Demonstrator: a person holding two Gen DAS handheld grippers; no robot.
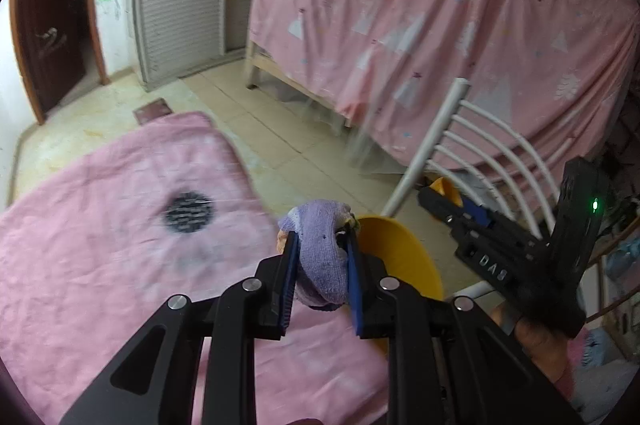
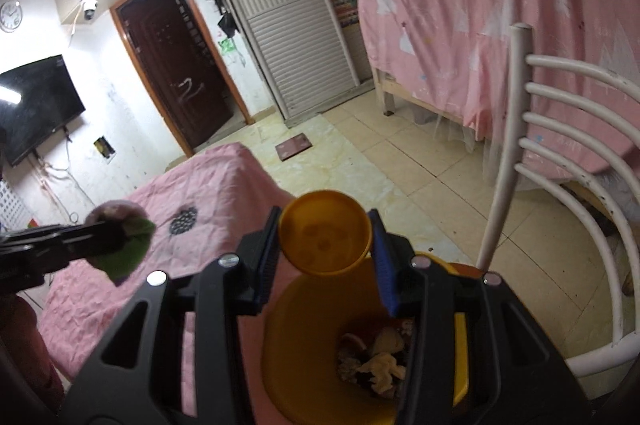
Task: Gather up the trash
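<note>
While a bundled purple cloth item is pinched between the blue pads of the left gripper, the jaws are seen closed to a narrow gap on it, with the bundle bulging above and below the fingertips. From the right wrist view the same bundle is shown as a purple and green wad, raised above the pink bedspread and held level at the end of the left gripper, which reaches in from the left edge.

Between the pads of the right gripper an orange round lid is clamped at its sides, tilted so that its inner face is turned toward the camera; the jaws are set moderately wide, as wide as the lid. Directly beneath it the yellow trash bin is seen open, with crumpled paper and scraps lying at its bottom. In the left wrist view the bin's rim is found just beyond and to the right of the held bundle, and the right gripper is angled in from the right beside the bin.

Past the bin a white metal chair is placed, then the tiled floor, and farther off a pink curtain is hung over a bed frame.
</note>
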